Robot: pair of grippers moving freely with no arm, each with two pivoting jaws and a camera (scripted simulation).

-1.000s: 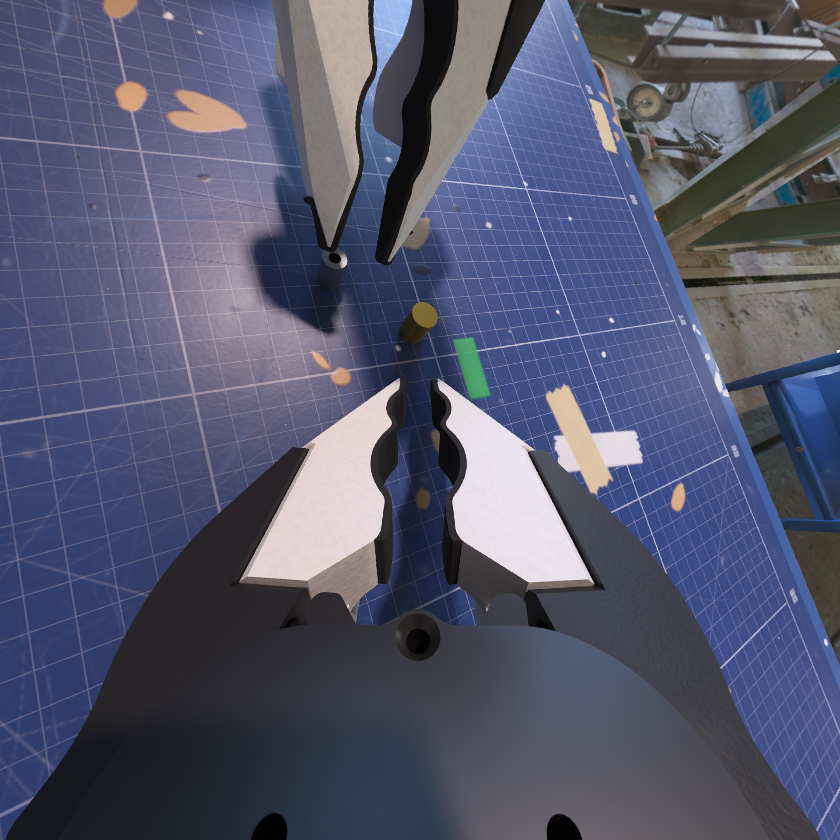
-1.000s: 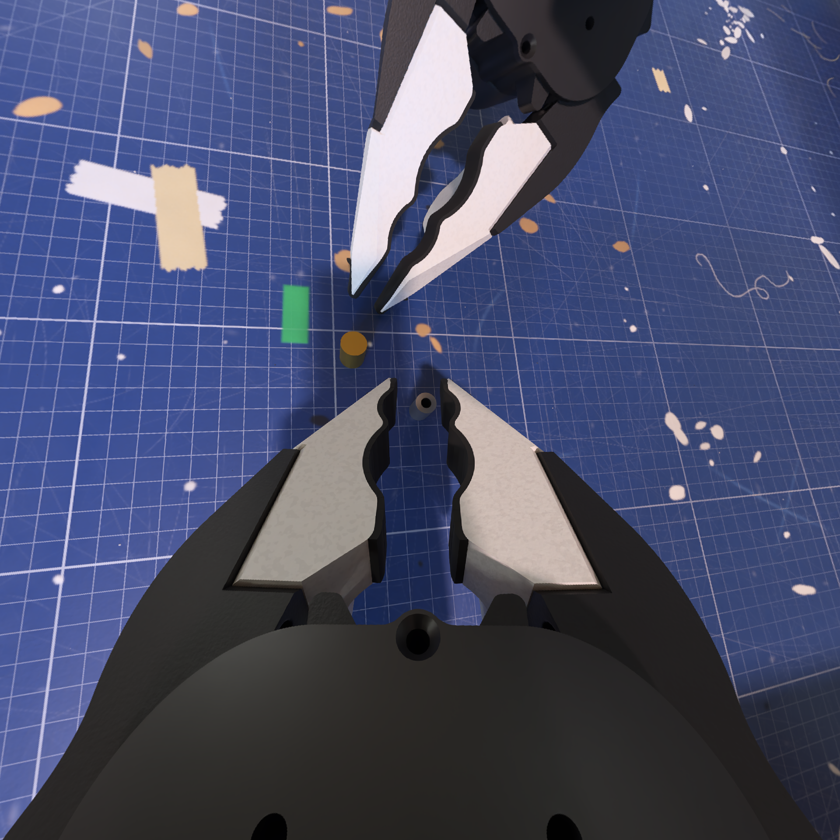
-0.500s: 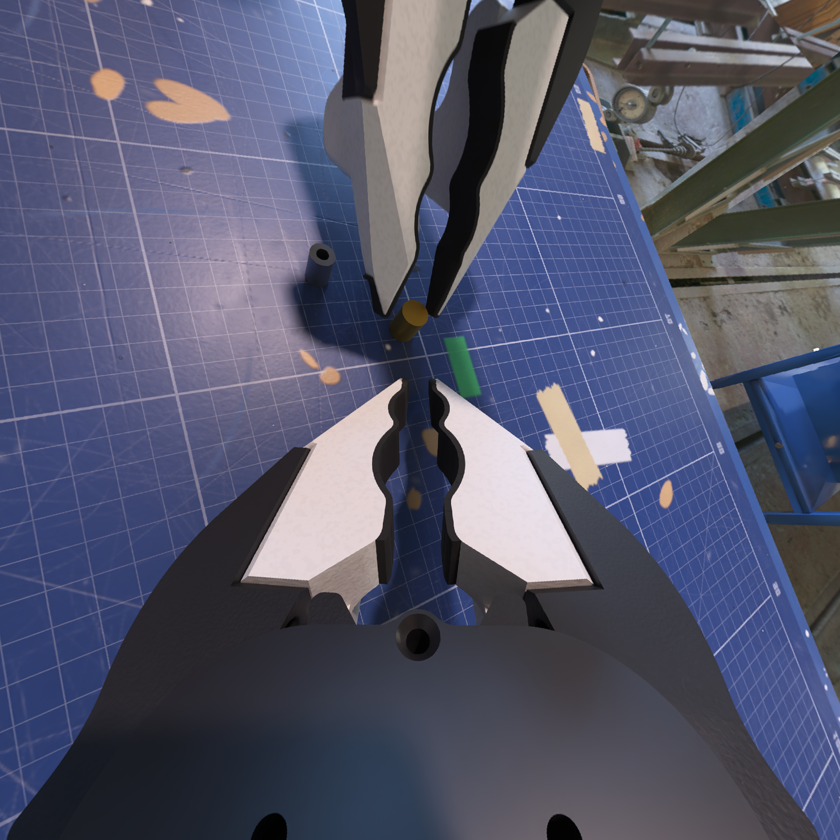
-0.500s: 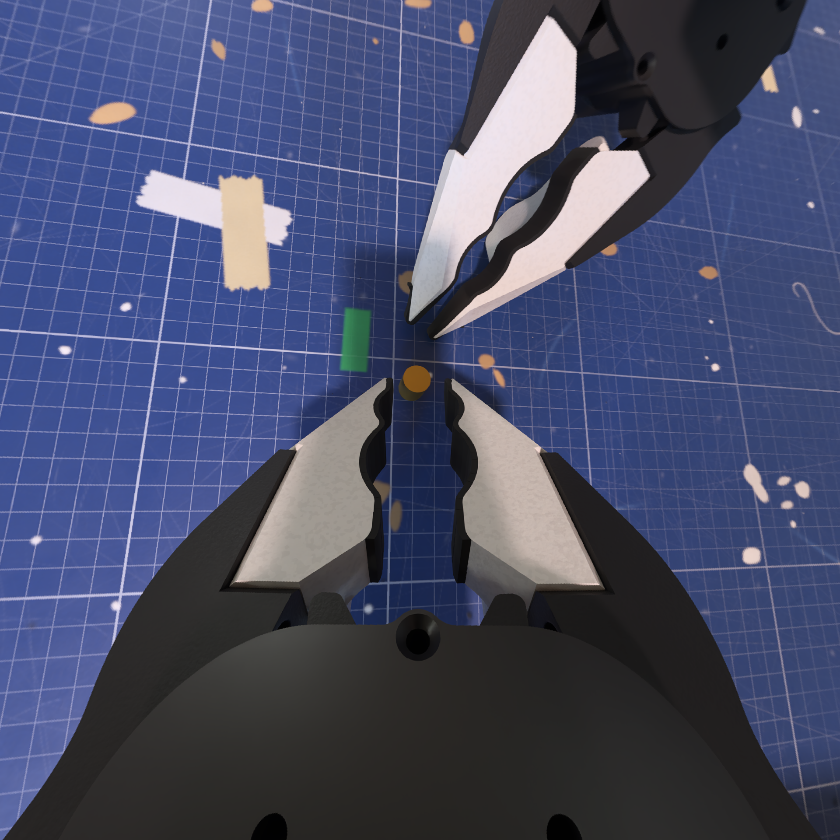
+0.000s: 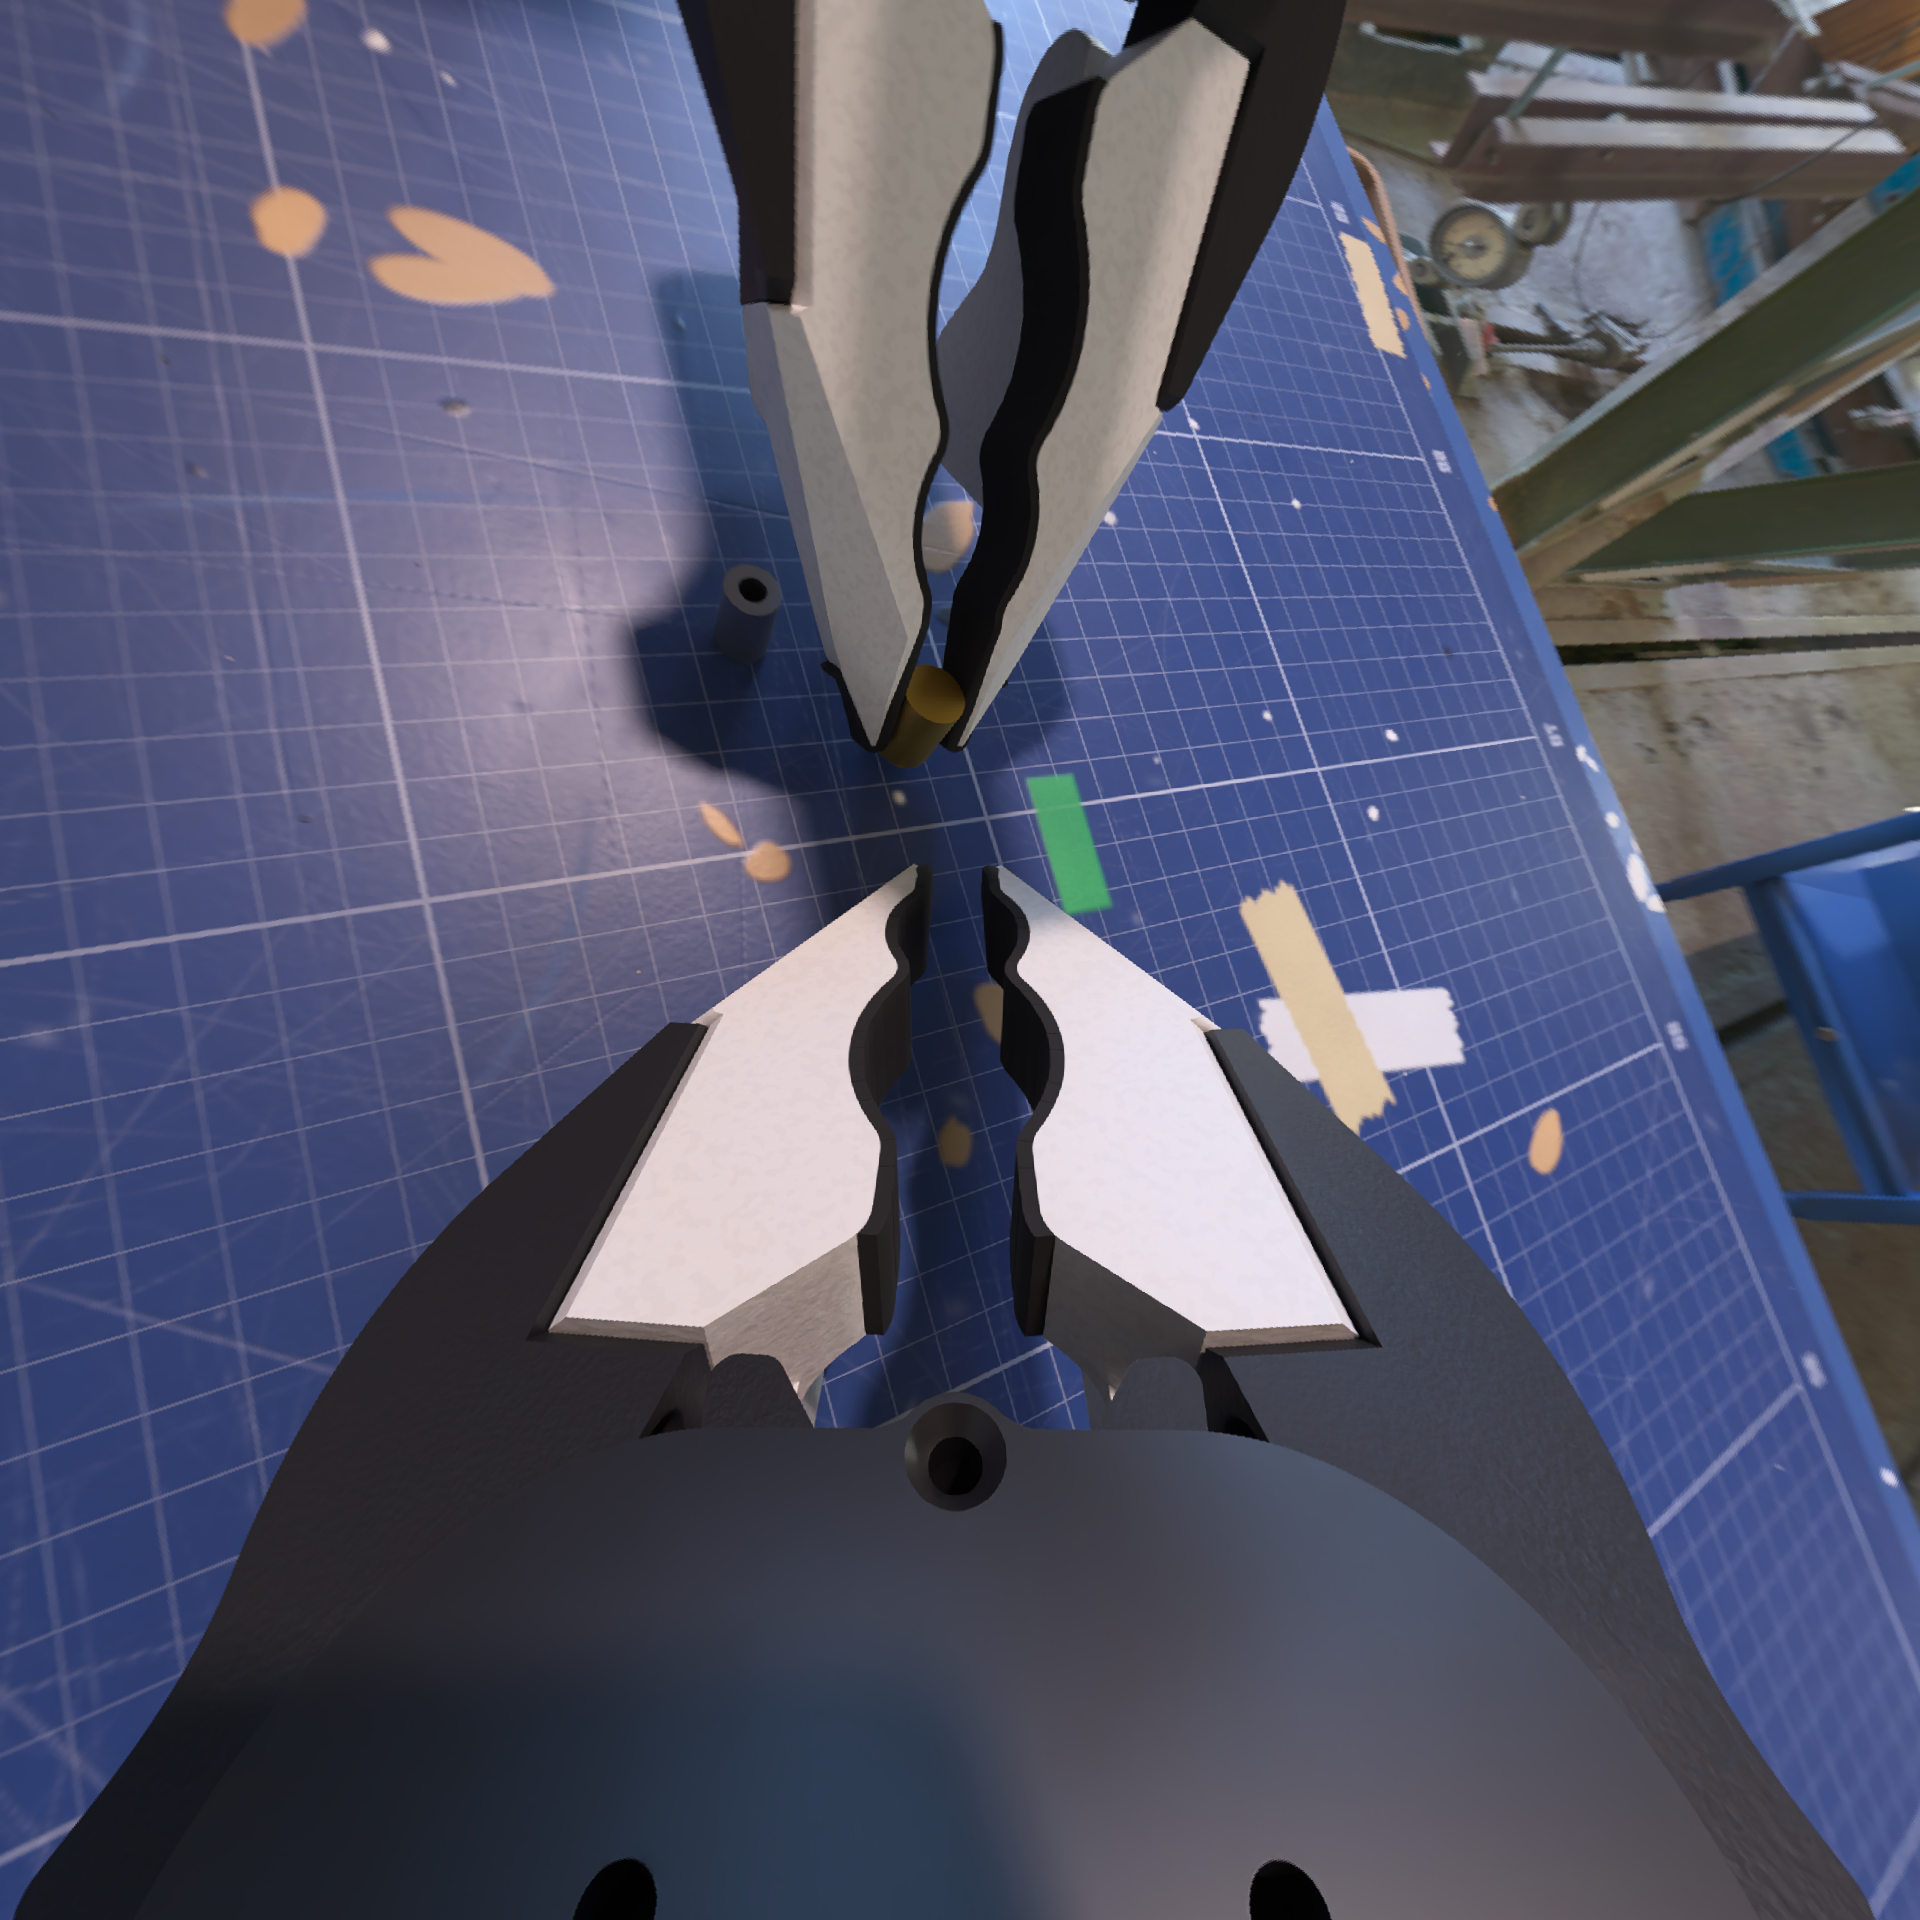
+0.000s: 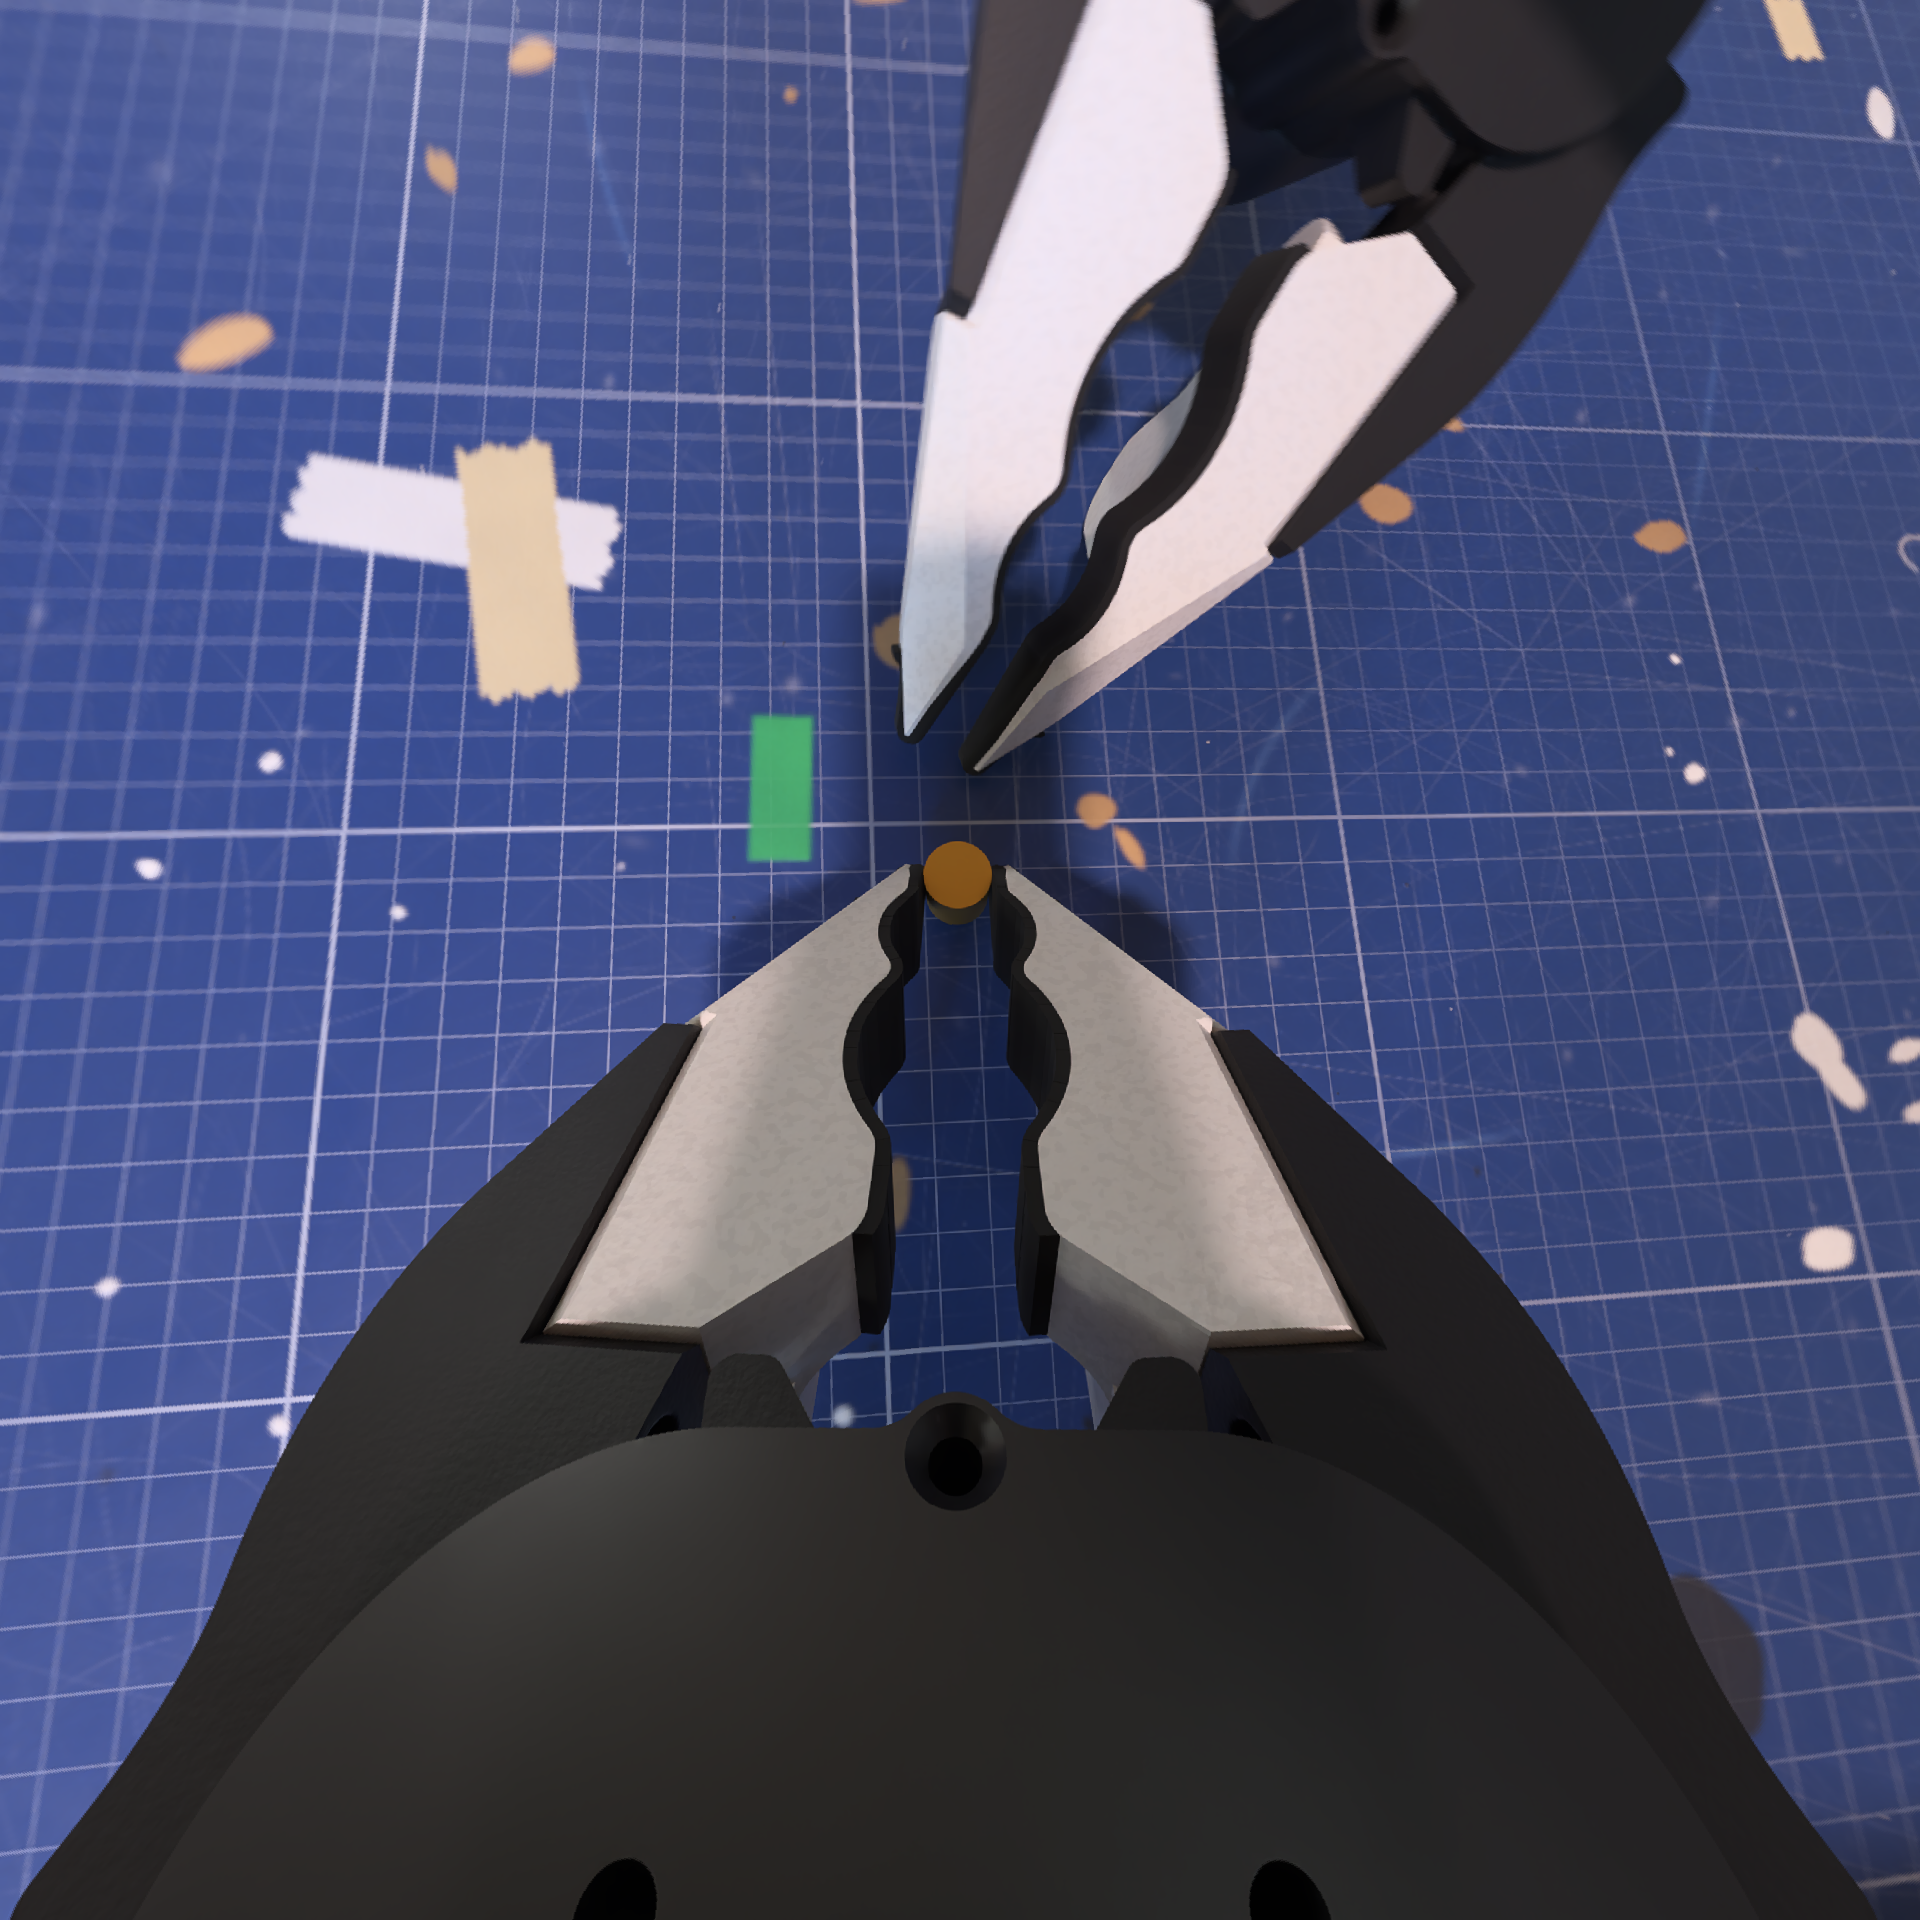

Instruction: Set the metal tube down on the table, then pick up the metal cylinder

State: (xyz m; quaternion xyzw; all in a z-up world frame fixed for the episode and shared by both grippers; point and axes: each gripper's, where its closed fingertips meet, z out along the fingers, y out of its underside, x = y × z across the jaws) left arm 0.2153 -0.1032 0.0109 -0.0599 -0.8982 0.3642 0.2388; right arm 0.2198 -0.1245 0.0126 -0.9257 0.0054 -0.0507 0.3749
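The brass-coloured metal cylinder (image 6: 957,871) stands upright between the fingertips of my right gripper (image 6: 956,891), which is shut on it. In the left wrist view the right gripper (image 5: 916,732) comes down from the top with the cylinder (image 5: 923,715) pinched at its tips, at or just above the mat. The dark grey metal tube (image 5: 748,613) stands upright on the mat, free, just left of that gripper. My left gripper (image 5: 953,883) is empty with its jaws a narrow gap apart, a short way in front of the cylinder. It also shows in the right wrist view (image 6: 938,750).
A blue grid cutting mat (image 5: 312,831) covers the table. A green strip (image 5: 1068,842) and a cross of beige and white tape (image 5: 1340,1023) lie flat to the right. The table edge (image 5: 1621,935) runs along the right, with a blue frame (image 5: 1849,997) beyond it.
My right gripper moved from the tube across to the cylinder, came down around it and closed on it. The tube stays standing alone. The left gripper barely moved.
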